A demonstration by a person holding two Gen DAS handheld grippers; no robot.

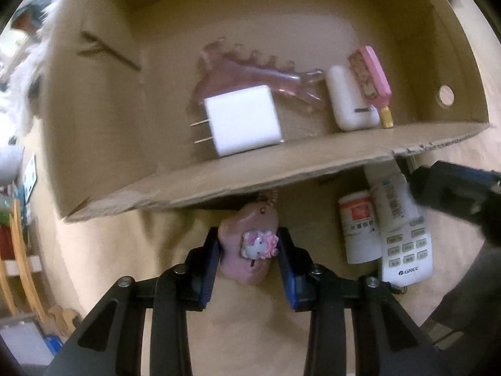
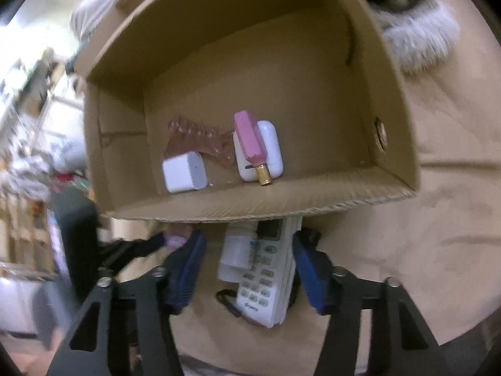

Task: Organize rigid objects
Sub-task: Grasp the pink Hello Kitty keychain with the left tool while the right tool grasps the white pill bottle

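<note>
The left gripper (image 1: 248, 250) had its blue fingers (image 1: 210, 263) clamped on a pink charm (image 1: 250, 244), one finger pressed to each side. The charm bore a small white cat figure with a pink bow and hung just below the near rim of a cardboard box (image 1: 281, 169), its bead chain running up toward that rim.

Beyond the left fingers, inside the box, lay a white charger (image 1: 242, 120) with its two prongs pointing left. Behind it sat a clear pink hair claw (image 1: 260, 75). To their right rested a white case (image 1: 350, 100), with a pink popsicle charm (image 1: 372, 75) leaning across it, gold cap toward the near wall.

The right gripper (image 2: 249, 260) had its fingers (image 2: 308, 272) spread apart, one on each side of a white remote (image 2: 266, 275) without touching it. The remote lay on the tan counter (image 2: 422, 219), its top end tucked under the box's near edge. A white bottle (image 2: 235, 250) lay just beside the remote, between it and the right gripper's left finger. A black strap poked out from beneath the remote's lower end.

In the left view, the remote (image 1: 404, 238) and bottle (image 1: 360, 225) sat to the right of the left fingers, with the right gripper (image 1: 463, 197) dark and blurred beyond them.
</note>
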